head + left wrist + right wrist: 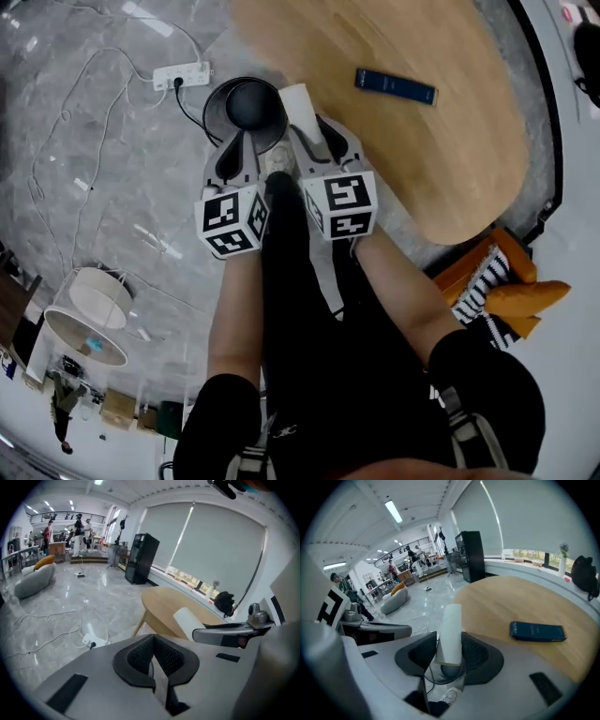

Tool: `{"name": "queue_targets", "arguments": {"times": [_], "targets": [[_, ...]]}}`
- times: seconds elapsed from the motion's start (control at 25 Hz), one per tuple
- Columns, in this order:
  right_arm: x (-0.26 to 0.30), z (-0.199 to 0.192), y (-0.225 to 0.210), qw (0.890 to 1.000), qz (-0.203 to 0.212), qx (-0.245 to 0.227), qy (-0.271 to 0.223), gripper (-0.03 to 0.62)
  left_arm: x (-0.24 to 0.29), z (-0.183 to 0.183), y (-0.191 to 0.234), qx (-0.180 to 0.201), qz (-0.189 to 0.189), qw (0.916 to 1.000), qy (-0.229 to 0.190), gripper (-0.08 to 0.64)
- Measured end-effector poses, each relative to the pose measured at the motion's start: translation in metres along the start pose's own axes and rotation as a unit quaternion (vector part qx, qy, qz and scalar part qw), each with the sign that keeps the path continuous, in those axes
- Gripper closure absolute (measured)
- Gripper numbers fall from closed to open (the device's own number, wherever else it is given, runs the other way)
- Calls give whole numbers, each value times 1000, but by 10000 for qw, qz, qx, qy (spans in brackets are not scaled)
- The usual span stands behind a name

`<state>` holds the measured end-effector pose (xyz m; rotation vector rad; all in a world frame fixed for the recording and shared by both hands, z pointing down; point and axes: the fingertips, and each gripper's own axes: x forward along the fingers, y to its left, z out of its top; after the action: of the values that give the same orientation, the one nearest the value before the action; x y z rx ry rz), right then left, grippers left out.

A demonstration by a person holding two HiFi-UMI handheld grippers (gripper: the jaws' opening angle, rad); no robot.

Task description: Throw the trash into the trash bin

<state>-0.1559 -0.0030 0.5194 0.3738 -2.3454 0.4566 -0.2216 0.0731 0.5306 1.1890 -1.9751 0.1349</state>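
A white cardboard tube point(302, 111) is clamped between the pads of my right gripper point(317, 142). It sticks out forward, its far end by the right rim of the round black trash bin point(242, 105) on the floor. In the right gripper view the tube point(451, 627) stands between the pads, with the bin point(449, 671) showing under it. My left gripper point(242, 142) hangs beside it, over the bin's near edge. In the left gripper view its pads point(140, 660) meet with nothing between them, and the tube point(187, 620) shows to the right.
A round wooden table point(441, 150) carrying a dark blue box point(395, 85) stands right of the bin. A white power strip point(181, 74) and cables lie on the grey floor to the left. An orange seat point(511, 291) is at the right, and my legs are below.
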Motion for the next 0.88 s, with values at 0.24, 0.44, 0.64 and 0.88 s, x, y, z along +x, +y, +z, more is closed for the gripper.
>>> {"name": "queue_targets", "arguments": {"times": [0.24, 0.44, 0.64, 0.88], "targets": [[80, -60, 42, 9943, 445, 201, 943, 426, 0, -31, 64, -257, 256, 9991, 201, 546], [140, -111, 59, 9860, 532, -16, 1583, 425, 5, -58, 92, -466, 299, 9977, 401, 546], [190, -159, 65, 9735, 493, -568, 2160, 425, 7, -77, 112, -581, 325, 9965, 508, 546], [222, -201, 61, 9583, 421, -1027, 2633, 425, 8, -92, 128, -690, 381, 9953, 560, 546]]}}
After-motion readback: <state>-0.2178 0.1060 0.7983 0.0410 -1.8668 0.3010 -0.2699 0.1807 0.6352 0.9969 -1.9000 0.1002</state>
